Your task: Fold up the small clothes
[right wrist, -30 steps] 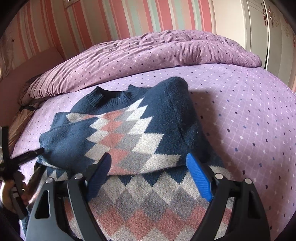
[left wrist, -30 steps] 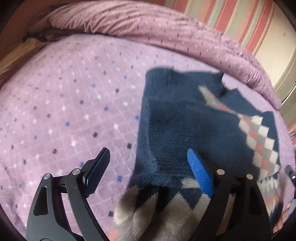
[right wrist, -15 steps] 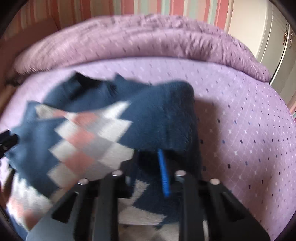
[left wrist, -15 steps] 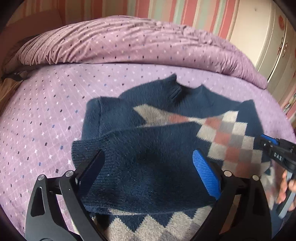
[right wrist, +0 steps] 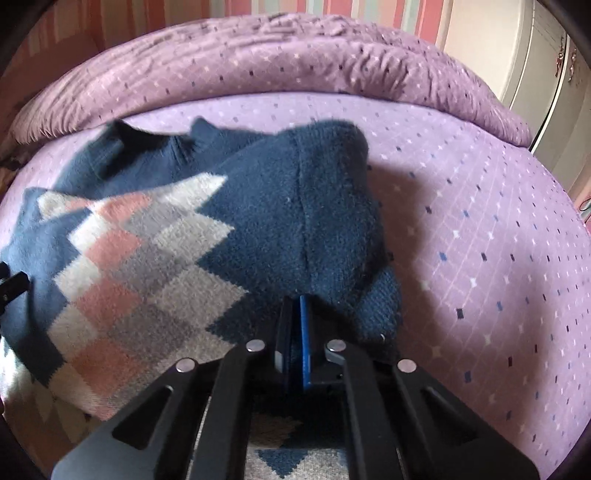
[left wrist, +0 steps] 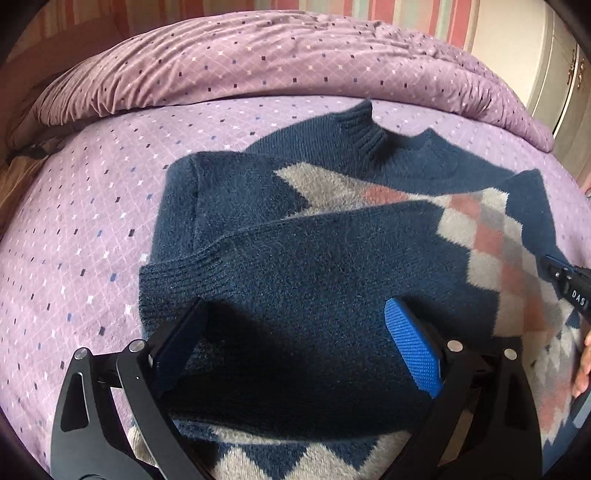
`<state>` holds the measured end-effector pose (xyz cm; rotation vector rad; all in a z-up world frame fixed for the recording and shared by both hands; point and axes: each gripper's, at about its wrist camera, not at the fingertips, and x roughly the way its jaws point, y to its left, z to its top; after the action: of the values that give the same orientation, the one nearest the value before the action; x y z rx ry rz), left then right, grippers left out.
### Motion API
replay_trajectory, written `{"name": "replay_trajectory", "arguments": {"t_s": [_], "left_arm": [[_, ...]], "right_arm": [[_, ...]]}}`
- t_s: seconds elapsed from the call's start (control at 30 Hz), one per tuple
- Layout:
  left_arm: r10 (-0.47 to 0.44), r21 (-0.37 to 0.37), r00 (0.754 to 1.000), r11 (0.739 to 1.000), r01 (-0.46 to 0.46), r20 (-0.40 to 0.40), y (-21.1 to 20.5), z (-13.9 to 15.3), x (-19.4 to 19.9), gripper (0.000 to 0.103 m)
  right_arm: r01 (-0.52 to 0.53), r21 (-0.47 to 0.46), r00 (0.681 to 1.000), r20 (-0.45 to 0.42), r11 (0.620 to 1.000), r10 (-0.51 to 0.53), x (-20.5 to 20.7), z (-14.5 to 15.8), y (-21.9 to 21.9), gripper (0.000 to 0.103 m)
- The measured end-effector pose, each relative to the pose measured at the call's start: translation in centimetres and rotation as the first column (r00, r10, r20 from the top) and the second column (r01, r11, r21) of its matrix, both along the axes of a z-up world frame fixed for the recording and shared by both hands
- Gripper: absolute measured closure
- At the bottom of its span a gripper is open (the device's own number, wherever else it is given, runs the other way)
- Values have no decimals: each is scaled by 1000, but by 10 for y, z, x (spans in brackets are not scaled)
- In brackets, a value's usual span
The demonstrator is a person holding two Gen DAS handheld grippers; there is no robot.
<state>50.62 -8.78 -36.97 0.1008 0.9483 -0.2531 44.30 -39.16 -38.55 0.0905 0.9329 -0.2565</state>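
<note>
My left gripper [left wrist: 291,347] hovers with jaws spread wide over the navy sleeve [left wrist: 295,266] that lies folded across the sweater [left wrist: 236,195]; the pads straddle the knit and I cannot see either one pressing it. The sweater lies flat on the bedsheet [left wrist: 81,229], long axis running 6 to 12 o'clock in the left wrist view, ribbed collar [left wrist: 369,133] pointing to 12, hem end under my tongs at 6. The folded sleeve crosses that axis, cuff [left wrist: 166,284] at 9 o'clock, shoulder end toward 3. Argyle pattern in grey, pink and white shows on the chest. The sheet is lilac with small diamond dots; a rumpled duvet [left wrist: 258,59] of matching print banks up along 12 o'clock, striped wallpaper [left wrist: 417,14] behind it and a cream cupboard [left wrist: 554,74] at 2 o'clock. Bare sheet is open from 7 to 10 o'clock left of the sweater. My right gripper [right wrist: 295,310] has its jaws closed together, pinching the navy knit at the sweater's right-side edge; in that view bare sheet lies open from 1 to 5 o'clock, the duvet bounding it at 12.
</note>
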Motion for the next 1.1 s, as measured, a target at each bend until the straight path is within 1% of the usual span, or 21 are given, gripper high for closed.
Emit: {"name": "replay_trajectory", "arguments": {"t_s": [0.07,0.1,0.13,0.17,0.23,0.27,0.3,0.33,0.4,0.47,0.6,0.67,0.77,0.9,1.0,1.1], "left_arm": [[3,-23,1000,1000,-3,7,4,7,-7,8],[4,-28,1000,1000,-4,16,7,12,-13,8],[5,-30,1000,1000,-4,25,9,15,-18,8],[6,-33,999,999,-4,34,11,18,-24,8],[2,-47,999,999,1,46,16,26,-39,8],[0,-56,999,998,3,52,19,30,-46,8],[1,-69,998,998,3,58,24,34,-55,6],[11,-82,998,997,-6,62,28,38,-66,3],[16,-92,997,996,-10,71,34,43,-84,3],[14,-87,997,996,-7,76,39,46,-101,3],[11,-57,998,998,-7,70,47,47,-132,3],[26,-44,997,999,-23,75,53,49,-146,3],[38,-65,996,997,-33,76,64,56,-163,3],[49,-55,995,998,-45,86,72,63,-180,3],[52,-61,995,997,-47,84,78,65,-195,3],[47,-50,996,998,-43,80,81,63,-211,3]], "right_arm": [[-29,52,998,60,998,26,-11,6,-1,83],[-48,74,995,95,996,41,-18,10,-1,61],[-60,73,990,133,996,50,-28,15,3,44],[-57,43,986,159,997,50,-36,20,8,41],[-68,-3,980,187,998,68,-51,29,17,41],[-75,-3,979,191,997,74,-57,32,20,40],[-78,-5,978,196,997,77,-63,35,24,38],[-77,-18,975,209,997,79,-72,40,28,36],[-80,-38,966,242,996,87,-87,48,35,36],[-84,-48,960,264,995,94,-102,55,43,36],[-84,-84,961,258,993,103,-133,61,55,36],[-79,-83,960,261,993,98,-147,64,58,36],[-65,-63,961,264,996,79,-168,68,59,36],[-44,-31,963,266,999,51,-194,72,56,36],[-26,-11,965,259,1000,28,-210,74,54,36],[-13,0,969,246,1000,13,-225,73,53,36]]}}
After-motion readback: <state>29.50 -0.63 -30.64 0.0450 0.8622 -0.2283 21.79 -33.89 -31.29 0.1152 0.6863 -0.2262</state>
